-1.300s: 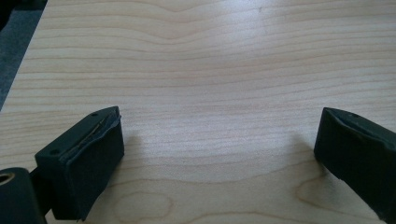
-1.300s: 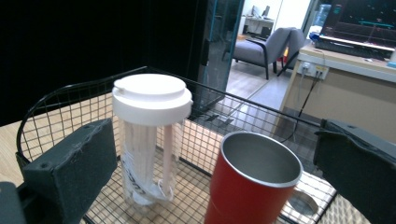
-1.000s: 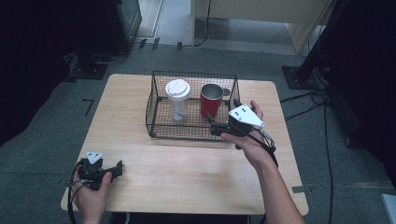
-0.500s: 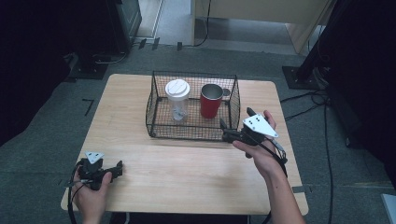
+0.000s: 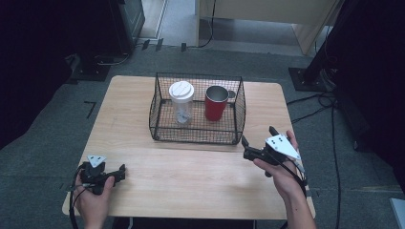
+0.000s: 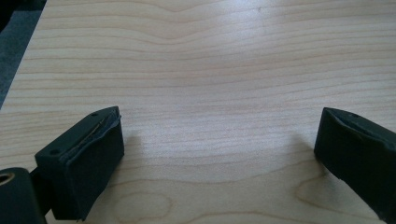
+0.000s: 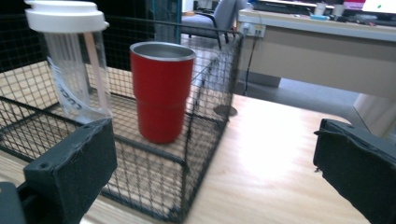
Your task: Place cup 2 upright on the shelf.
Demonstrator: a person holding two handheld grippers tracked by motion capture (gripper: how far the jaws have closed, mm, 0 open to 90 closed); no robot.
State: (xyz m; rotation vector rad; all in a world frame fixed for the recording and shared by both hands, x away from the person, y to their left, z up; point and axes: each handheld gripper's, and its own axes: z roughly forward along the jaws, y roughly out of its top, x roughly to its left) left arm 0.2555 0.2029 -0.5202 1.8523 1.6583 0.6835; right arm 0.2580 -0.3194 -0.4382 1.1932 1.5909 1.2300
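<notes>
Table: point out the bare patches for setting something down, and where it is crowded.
The table is bare in front of the wire basket, between the left hand-held gripper and right hand-held gripper, and left of the basket. Crowded: inside it, red tumbler beside clear lidded cup.

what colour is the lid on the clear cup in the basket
White. The lid tops the clear cup in the wire basket, best seen in the right gripper view.

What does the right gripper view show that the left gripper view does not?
In the right gripper view: a wire basket holding a red cup and a clear bottle with a white lid, and a desk behind. In the left gripper view: bare wood between the left claw. Both: the table and an open, empty claw.
</notes>
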